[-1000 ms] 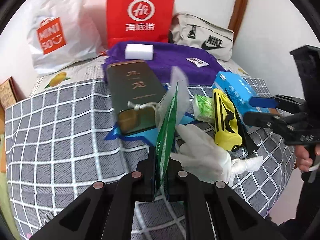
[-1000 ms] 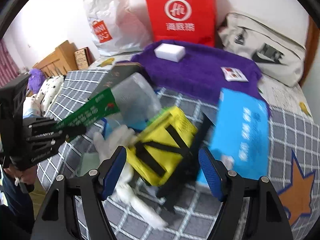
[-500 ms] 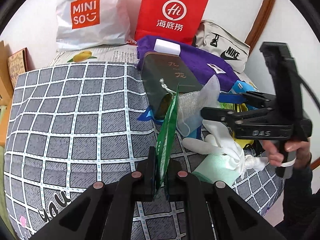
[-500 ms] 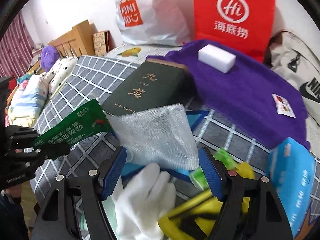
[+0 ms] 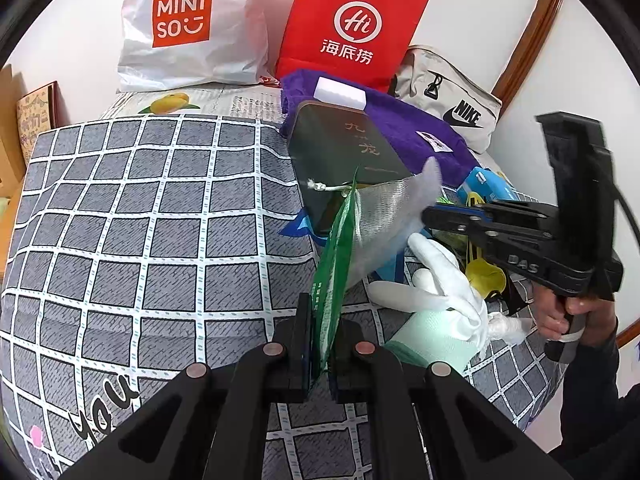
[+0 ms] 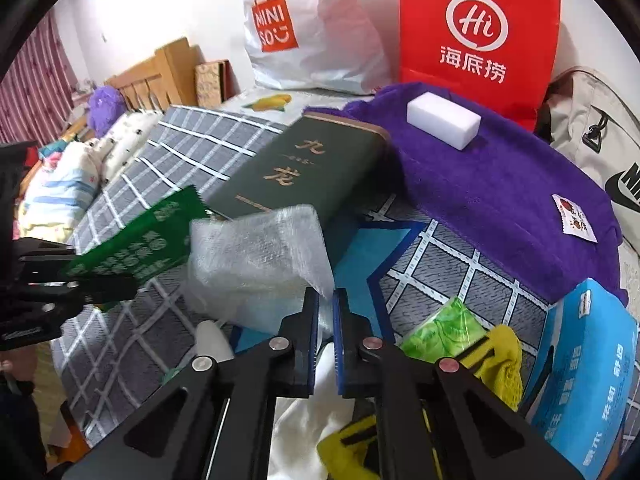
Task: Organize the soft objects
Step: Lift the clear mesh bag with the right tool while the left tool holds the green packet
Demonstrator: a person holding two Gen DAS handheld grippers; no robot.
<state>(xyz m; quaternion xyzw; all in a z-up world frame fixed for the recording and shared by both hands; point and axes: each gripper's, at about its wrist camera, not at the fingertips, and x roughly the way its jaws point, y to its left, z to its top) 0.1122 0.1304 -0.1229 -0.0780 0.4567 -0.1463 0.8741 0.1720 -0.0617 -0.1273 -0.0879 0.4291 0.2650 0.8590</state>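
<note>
My left gripper [image 5: 322, 336] is shut on a flat green packet [image 5: 334, 268] and holds it upright above the checked bedcover. My right gripper [image 6: 326, 312] is shut on the corner of a clear mesh pouch [image 6: 260, 252], which also shows in the left wrist view [image 5: 384, 212] beside the packet. The right gripper [image 5: 444, 216] shows from the side there. The green packet [image 6: 140, 240] shows at the left of the right wrist view. A white glove [image 5: 444, 284] and a pale green cloth [image 5: 432, 340] lie below the pouch.
A dark green box [image 6: 304, 172] lies by a purple towel [image 6: 492, 188] carrying a white block [image 6: 442, 120]. A blue tissue pack [image 6: 588, 368], a yellow strap bag [image 6: 500, 360], a Miniso bag [image 5: 188, 24], a red bag [image 5: 352, 28] and a Nike pouch [image 5: 452, 96] surround them.
My right gripper has closed on the mesh pouch, having been open around it before. My left gripper keeps its hold on the green packet.
</note>
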